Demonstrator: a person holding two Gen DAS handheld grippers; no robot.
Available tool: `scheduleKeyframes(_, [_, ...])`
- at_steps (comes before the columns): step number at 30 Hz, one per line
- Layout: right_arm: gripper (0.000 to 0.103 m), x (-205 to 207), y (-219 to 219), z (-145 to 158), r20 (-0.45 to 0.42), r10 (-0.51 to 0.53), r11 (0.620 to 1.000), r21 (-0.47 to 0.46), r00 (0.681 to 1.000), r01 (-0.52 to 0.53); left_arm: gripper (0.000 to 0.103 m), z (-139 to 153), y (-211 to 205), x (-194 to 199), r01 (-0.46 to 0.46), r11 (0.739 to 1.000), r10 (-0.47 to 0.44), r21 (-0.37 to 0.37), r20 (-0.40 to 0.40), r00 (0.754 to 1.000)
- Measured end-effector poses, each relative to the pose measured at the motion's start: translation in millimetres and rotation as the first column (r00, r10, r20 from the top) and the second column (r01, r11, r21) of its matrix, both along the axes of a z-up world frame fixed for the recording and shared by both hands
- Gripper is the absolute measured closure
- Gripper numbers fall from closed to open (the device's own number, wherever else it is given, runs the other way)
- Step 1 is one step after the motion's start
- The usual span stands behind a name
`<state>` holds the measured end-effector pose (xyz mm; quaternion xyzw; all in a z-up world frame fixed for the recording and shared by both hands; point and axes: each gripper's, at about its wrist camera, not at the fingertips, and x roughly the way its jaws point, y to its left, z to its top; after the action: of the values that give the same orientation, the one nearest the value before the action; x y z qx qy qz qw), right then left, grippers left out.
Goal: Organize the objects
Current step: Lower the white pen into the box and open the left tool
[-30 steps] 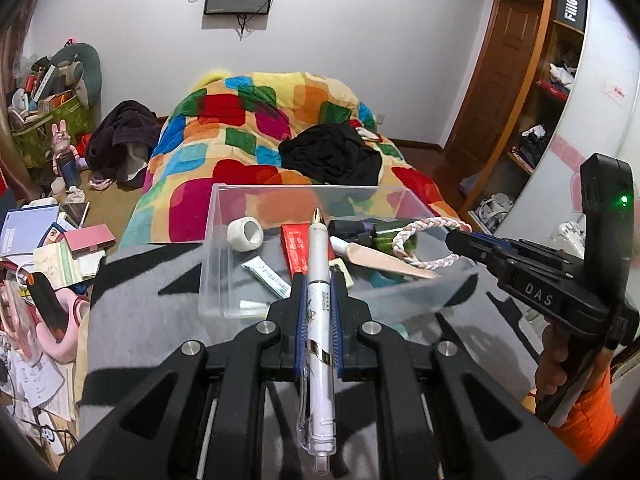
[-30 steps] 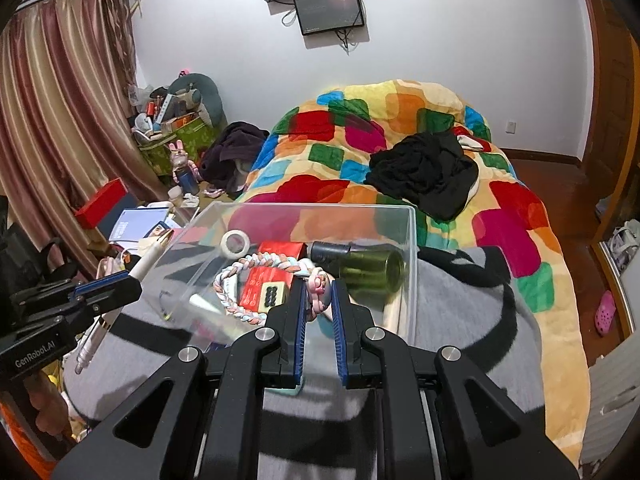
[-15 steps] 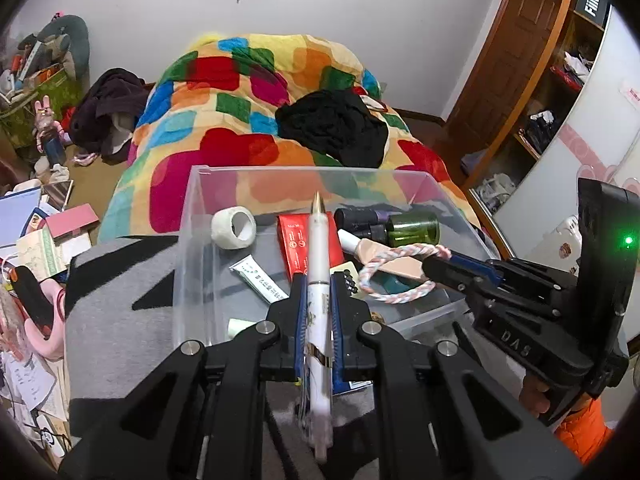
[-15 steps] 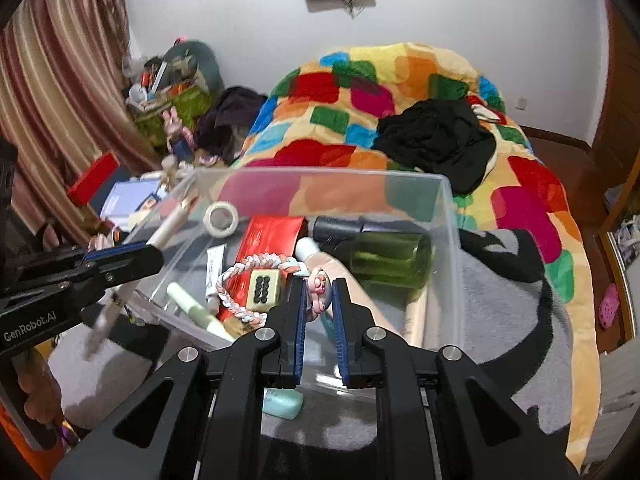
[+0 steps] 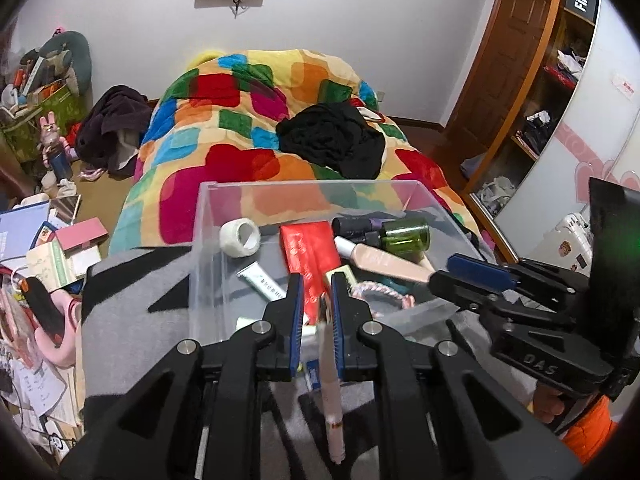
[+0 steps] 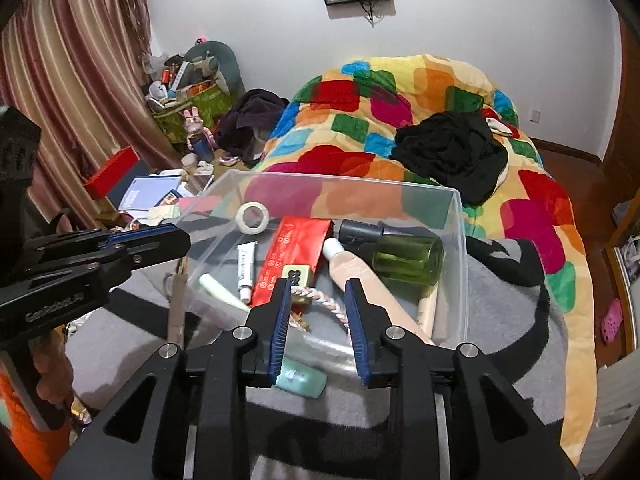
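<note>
A clear plastic bin [image 5: 208, 216] [image 6: 460, 216] stands on a grey blanket. It holds a tape roll [image 5: 240, 236], a red packet [image 5: 308, 252], a green bottle [image 6: 408, 256], a beige tube [image 5: 384, 260] and a pink-white braided loop [image 6: 320, 300]. My left gripper [image 5: 316, 304] is open over the bin's near edge. A white pen [image 5: 332, 392] is blurred and falling between its fingers. My right gripper [image 6: 316, 304] is open above the braided loop, which lies in the bin.
A mint soap bar [image 6: 300, 376] lies on the blanket in front of the bin. Behind is a bed with a colourful quilt [image 5: 256, 120] and black clothes [image 5: 332, 140]. Clutter covers the floor at left [image 5: 36, 240]. Shelves [image 5: 560, 80] stand at right.
Both grippers opened. The braided loop dropped from the right gripper into the bin. The pen slipped from the left gripper's hold and is dropping backward.
</note>
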<state>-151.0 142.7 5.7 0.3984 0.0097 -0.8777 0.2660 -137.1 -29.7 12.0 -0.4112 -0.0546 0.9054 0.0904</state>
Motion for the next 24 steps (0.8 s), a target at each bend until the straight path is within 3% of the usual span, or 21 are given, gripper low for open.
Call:
scheduleKeyframes(2, [0.073, 8.5, 2.1, 0.8, -0.010, 0.008, 1.000, 0.006, 1.000, -0.008, 0.090, -1.0, -2.4, 10.1, -0.009, 1.000, 0.009, -0.011, -0.006, 1.000])
scheduleKeyframes(8, [0.066, 30.9, 6.2, -4.1, -0.024, 0.040, 0.999, 0.037, 0.999, -0.039, 0.070, -14.4, -3.5, 40.3, 0.002, 1.000, -0.002, -0.006, -0.001, 1.000])
scheduleKeyframes(16, [0.064, 44.9, 13.3, -22.8, 0.008, 0.051, 0.995, 0.083, 0.999, -0.052, 0.067, -71.1, 14.5, 54.7, 0.054, 0.998, -0.052, -0.012, 0.136, 0.989])
scheduleKeyframes(19, [0.064, 45.7, 16.0, -29.3, 0.027, 0.048, 0.995, 0.083, 0.999, -0.050, 0.073, -83.3, 14.5, 57.6, 0.025, 1.000, -0.023, -0.012, 0.155, 0.988])
scheduleKeyframes(20, [0.064, 45.7, 16.5, -30.9, 0.030, 0.046, 0.995, 0.083, 0.998, -0.048, 0.087, -83.9, 13.2, 58.6, 0.016, 1.000, -0.015, -0.012, 0.148, 0.989])
scheduleKeyframes(21, [0.064, 45.3, 16.6, -32.5, 0.035, 0.045, 0.995, 0.083, 0.998, -0.047, 0.093, -83.3, 12.3, 59.6, 0.010, 1.000, -0.009, -0.008, 0.143, 0.990])
scheduleKeyframes(24, [0.064, 44.6, 15.8, -37.6, 0.048, 0.045, 0.995, 0.088, 0.998, -0.049, 0.093, -72.7, 9.3, 64.3, -0.012, 1.000, 0.013, -0.009, 0.101, 0.995])
